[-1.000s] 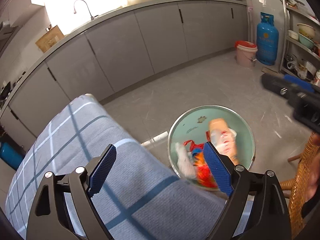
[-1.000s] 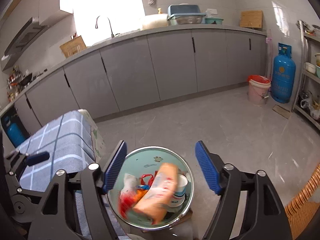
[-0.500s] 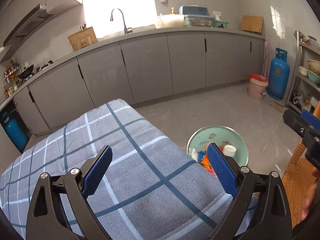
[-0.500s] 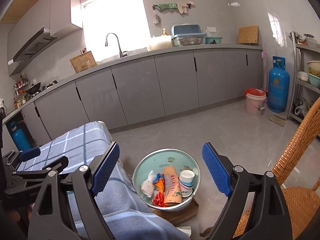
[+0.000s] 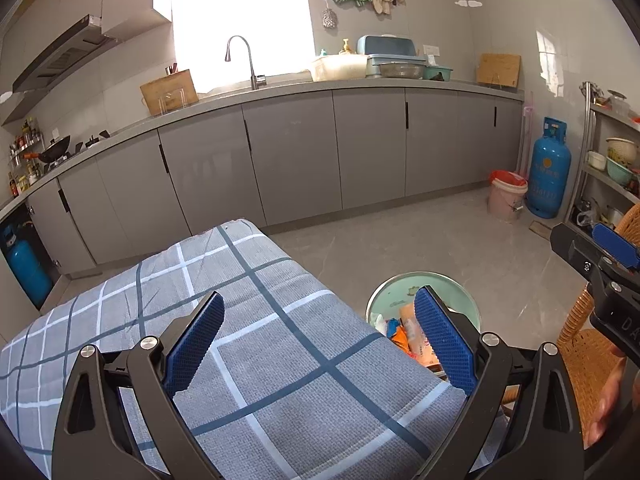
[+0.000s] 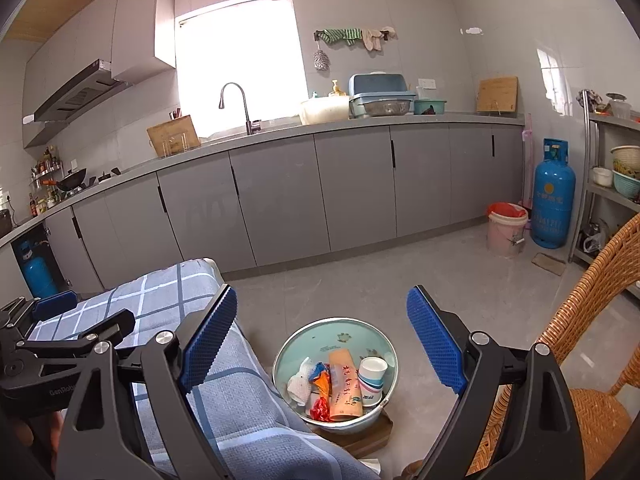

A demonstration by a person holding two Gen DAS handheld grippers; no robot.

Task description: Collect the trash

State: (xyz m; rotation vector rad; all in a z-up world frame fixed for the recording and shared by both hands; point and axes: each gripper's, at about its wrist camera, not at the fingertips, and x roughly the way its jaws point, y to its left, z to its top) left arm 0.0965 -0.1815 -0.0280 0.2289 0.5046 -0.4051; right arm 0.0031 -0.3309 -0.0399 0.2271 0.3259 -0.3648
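Between the right gripper's (image 6: pixel 322 338) wide-spread, empty fingers lay the basin (image 6: pixel 316 338) of trash on the floor, its orange packet (image 6: pixel 344 384) lengthwise along them. Beyond the left gripper's (image 5: pixel 318 338) equally spread, empty fingers, over the checked worktop (image 5: pixel 280 320), the basin sat rightward; the right hand seemed nearer.

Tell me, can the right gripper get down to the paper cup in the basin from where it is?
Probably yes: the right gripper is open and empty, and the paper cup lies uncovered in the basin below and ahead of it.
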